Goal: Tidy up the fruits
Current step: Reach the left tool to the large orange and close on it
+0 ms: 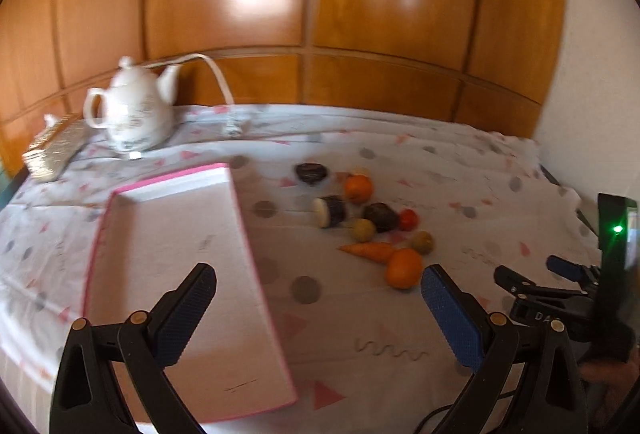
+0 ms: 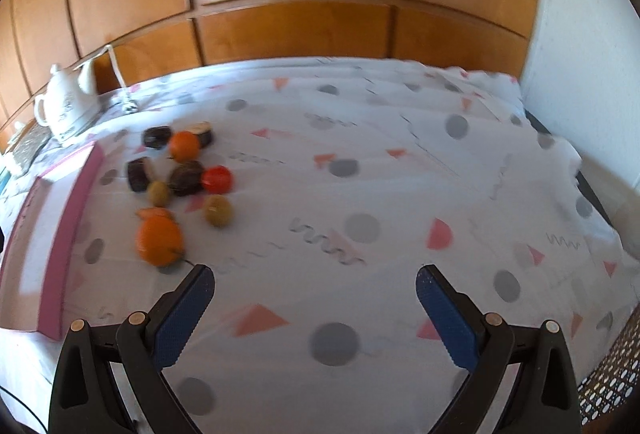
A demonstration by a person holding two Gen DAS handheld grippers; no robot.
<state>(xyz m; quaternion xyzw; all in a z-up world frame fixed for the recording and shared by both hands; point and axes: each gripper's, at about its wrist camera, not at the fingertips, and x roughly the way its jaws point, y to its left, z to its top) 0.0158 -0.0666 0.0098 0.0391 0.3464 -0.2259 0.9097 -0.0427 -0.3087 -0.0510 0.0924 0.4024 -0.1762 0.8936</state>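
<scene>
A pile of fruits and vegetables lies on the patterned cloth: a near orange [image 1: 404, 268] [image 2: 159, 240], a carrot [image 1: 368, 251], a far orange [image 1: 358, 188] [image 2: 184, 146], a red tomato [image 1: 408, 219] [image 2: 216, 179], two green-yellow fruits [image 1: 422, 242] [image 2: 217, 210], and several dark pieces [image 1: 335, 211]. A white tray with pink rim [image 1: 176, 266] [image 2: 68, 218] lies left of the pile. My left gripper [image 1: 318, 294] is open and empty, above the tray's right edge. My right gripper [image 2: 314, 294] is open and empty, right of the near orange; it also shows in the left wrist view [image 1: 532, 274].
A white teapot [image 1: 130, 110] [image 2: 64, 100] with a white cord [image 1: 218, 74] stands at the back left beside a textured box [image 1: 52, 150]. Wooden panels [image 1: 320, 14] back the table. A white wall [image 2: 580, 54] stands at the right. A perforated surface [image 2: 608, 378] shows bottom right.
</scene>
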